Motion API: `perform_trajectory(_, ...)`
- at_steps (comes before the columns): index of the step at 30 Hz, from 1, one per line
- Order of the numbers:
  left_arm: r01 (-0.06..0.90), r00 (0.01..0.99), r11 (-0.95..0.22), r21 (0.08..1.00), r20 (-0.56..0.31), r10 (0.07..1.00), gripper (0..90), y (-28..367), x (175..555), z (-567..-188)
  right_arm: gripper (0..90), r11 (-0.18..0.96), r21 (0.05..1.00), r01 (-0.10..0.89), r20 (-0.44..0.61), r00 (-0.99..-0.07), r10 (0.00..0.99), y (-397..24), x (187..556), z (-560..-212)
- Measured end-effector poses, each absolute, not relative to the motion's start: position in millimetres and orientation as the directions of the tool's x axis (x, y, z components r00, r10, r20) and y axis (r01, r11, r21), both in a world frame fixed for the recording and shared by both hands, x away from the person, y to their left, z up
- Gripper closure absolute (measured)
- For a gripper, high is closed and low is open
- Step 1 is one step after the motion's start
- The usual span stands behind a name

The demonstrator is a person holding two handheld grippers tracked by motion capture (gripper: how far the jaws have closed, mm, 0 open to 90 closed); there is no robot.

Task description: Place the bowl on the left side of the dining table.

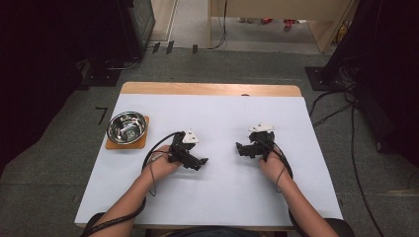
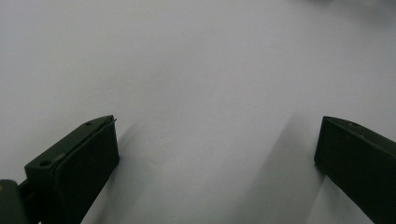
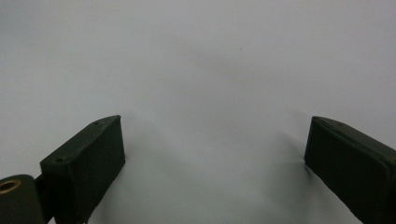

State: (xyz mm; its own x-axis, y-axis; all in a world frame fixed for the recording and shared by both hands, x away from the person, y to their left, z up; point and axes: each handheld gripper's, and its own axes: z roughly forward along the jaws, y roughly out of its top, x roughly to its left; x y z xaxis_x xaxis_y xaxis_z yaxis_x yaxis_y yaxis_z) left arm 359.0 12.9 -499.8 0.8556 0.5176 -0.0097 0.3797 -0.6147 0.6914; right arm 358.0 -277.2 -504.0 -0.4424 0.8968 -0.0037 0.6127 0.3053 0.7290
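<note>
Both claws rest low on the white sheet [image 1: 217,118] that covers the table, pointing toward each other with a bare stretch of sheet between them. The left gripper [image 1: 201,161] has its jaws spread wide, nothing between them but white surface [image 2: 210,140]. The right gripper [image 1: 239,147] stands just as wide, also empty, over plain white [image 3: 210,140]. Off to the far side of the left gripper, away from the right one and a little beyond it, a shiny steel bowl [image 1: 127,127] sits on a small wooden board [image 1: 111,144] near the sheet's edge, well apart from both claws.
</note>
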Motion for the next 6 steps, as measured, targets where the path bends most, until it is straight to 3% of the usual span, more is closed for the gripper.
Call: perform_trajectory(6,0.379,0.856,-0.616,0.691,-0.008,0.518,0.0,12.8,358.9,-499.8,4.7,0.305,0.729,0.613,-0.003,-0.442,0.897,-277.3,358.1,-504.0)
